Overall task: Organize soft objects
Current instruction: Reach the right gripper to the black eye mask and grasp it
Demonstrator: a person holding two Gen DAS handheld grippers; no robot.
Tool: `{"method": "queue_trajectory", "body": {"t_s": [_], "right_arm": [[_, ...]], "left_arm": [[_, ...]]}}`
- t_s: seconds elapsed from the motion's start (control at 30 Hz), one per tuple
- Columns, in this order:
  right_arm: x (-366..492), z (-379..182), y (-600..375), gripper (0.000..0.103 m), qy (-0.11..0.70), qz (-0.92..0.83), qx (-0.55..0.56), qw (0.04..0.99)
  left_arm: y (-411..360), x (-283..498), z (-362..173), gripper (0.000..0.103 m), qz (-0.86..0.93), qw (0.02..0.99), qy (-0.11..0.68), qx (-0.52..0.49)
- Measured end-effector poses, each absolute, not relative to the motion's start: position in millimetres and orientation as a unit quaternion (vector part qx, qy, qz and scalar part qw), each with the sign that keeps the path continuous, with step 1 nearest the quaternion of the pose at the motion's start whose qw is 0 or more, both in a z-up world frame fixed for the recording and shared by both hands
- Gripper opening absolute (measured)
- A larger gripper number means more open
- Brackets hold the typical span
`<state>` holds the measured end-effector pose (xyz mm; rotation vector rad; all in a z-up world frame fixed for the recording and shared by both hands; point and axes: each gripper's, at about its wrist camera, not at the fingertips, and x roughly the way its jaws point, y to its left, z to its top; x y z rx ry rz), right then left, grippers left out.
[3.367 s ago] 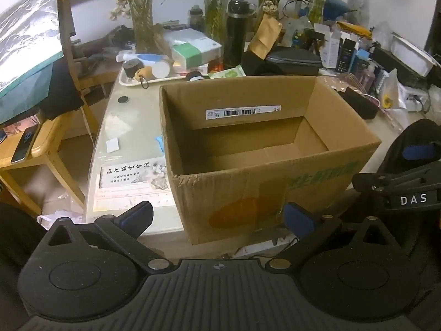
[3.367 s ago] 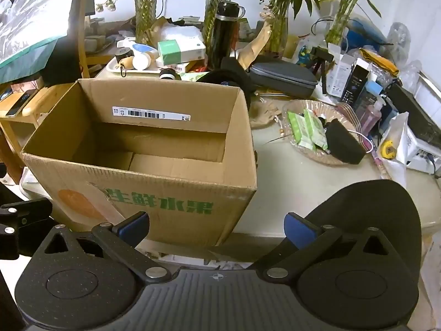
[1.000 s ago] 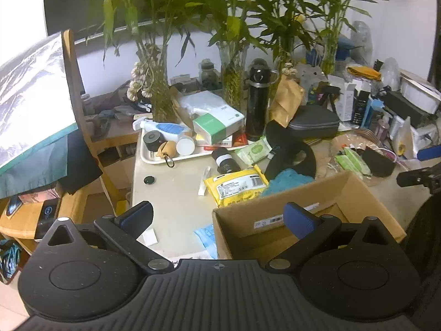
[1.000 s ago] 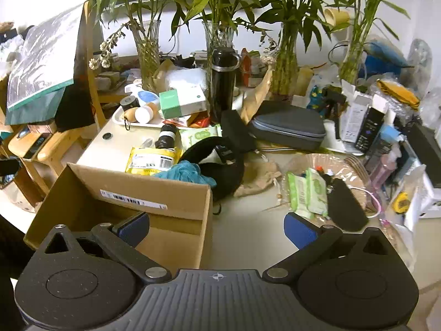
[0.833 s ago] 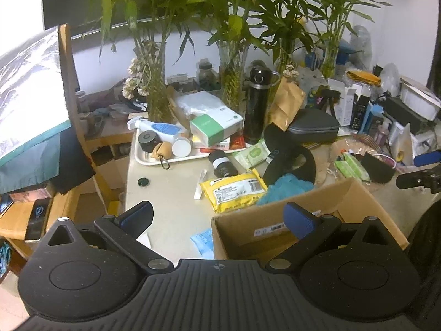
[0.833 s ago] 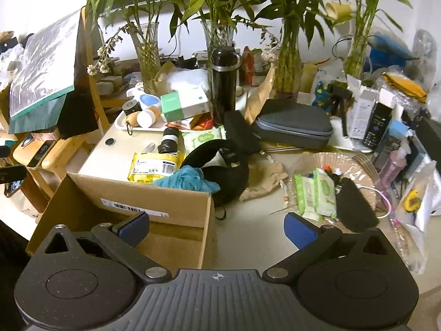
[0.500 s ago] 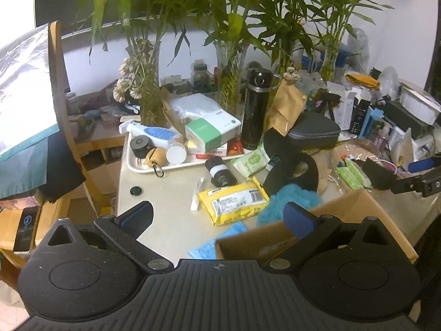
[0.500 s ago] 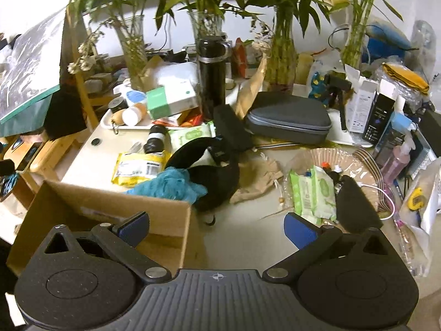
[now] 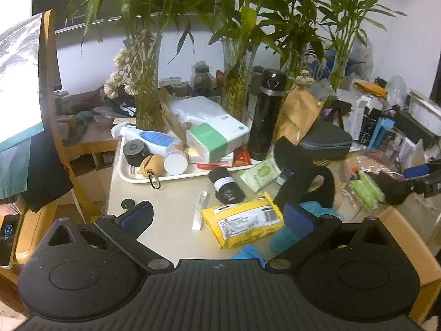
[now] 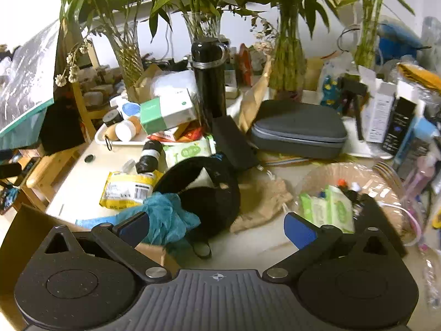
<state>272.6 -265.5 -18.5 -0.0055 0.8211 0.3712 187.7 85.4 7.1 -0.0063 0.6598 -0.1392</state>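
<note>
While the left gripper [image 9: 217, 216] hangs wide open over a crinkly yellow wipes pack [image 9: 242, 222], right gripper [image 10: 216, 227] also spread and empty, fluffy teal cloth [image 10: 168, 215] against the curved black neck pillow [image 10: 212, 190], cluttered pale tabletop [image 10: 82, 182], cardboard box [image 10: 19, 226] nearest

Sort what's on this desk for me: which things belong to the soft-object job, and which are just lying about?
For the job:
teal cloth
black neck pillow
beige pouch
cardboard box
left tool, open
right tool, open

Lying about:
black flask
grey case
yellow pack
white tray
green-white carton
</note>
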Motion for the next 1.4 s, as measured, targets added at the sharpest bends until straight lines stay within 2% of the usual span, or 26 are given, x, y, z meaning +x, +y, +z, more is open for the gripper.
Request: {"method": "queue_trajectory", "body": {"t_s": [0.23, 0.67, 0.77, 0.87, 1.03, 1.1, 1.17, 1.23, 1.27, 1.3, 1.4], "right_arm": [[303.8, -48.9, -260.1, 0.102, 0.388, 0.168, -0.01, 0.906], [342.7, -89.4, -225.0, 0.102, 0.361, 0.182, -0.114, 0.908], [350.5, -95.7, -218.2, 0.092, 0.36, 0.193, -0.129, 0.904], [360.9, -102.5, -214.2, 0.088, 0.365, 0.191, -0.133, 0.901], [379.1, -115.4, -213.0, 0.071, 0.372, 0.184, -0.132, 0.9], [386.4, -122.2, -213.2, 0.058, 0.382, 0.179, -0.131, 0.897], [391.8, -127.5, -213.7, 0.053, 0.391, 0.179, -0.124, 0.894], [395.0, -130.9, -214.1, 0.043, 0.396, 0.186, -0.116, 0.892], [396.3, -132.6, -214.2, 0.032, 0.399, 0.191, -0.111, 0.89], [396.8, -133.6, -214.3, 0.016, 0.403, 0.195, -0.108, 0.888], [394.7, -128.6, -214.3, 0.012, 0.402, 0.199, -0.105, 0.887]], "left_arm": [[104.9, 195.8, -6.7, 0.103, -0.047, 0.943, 0.327, -0.035], [110.3, 197.2, -9.8, 0.103, -0.033, 0.942, 0.332, -0.038], [110.1, 198.7, -10.9, 0.103, -0.034, 0.94, 0.337, -0.04], [108.1, 199.7, -12.3, 0.103, -0.036, 0.939, 0.339, -0.036], [105.3, 200.2, -13.0, 0.103, -0.04, 0.939, 0.339, -0.035], [105.3, 200.4, -13.1, 0.103, -0.04, 0.939, 0.34, -0.035], [104.8, 200.3, -13.2, 0.103, -0.04, 0.939, 0.339, -0.035], [104.2, 200.3, -13.4, 0.103, -0.041, 0.939, 0.339, -0.035], [103.8, 200.5, -13.6, 0.103, -0.042, 0.939, 0.339, -0.035], [103.3, 200.9, -14.0, 0.103, -0.042, 0.939, 0.339, -0.034], [101.7, 201.3, -15.2, 0.103, -0.043, 0.939, 0.339, -0.032]]}}
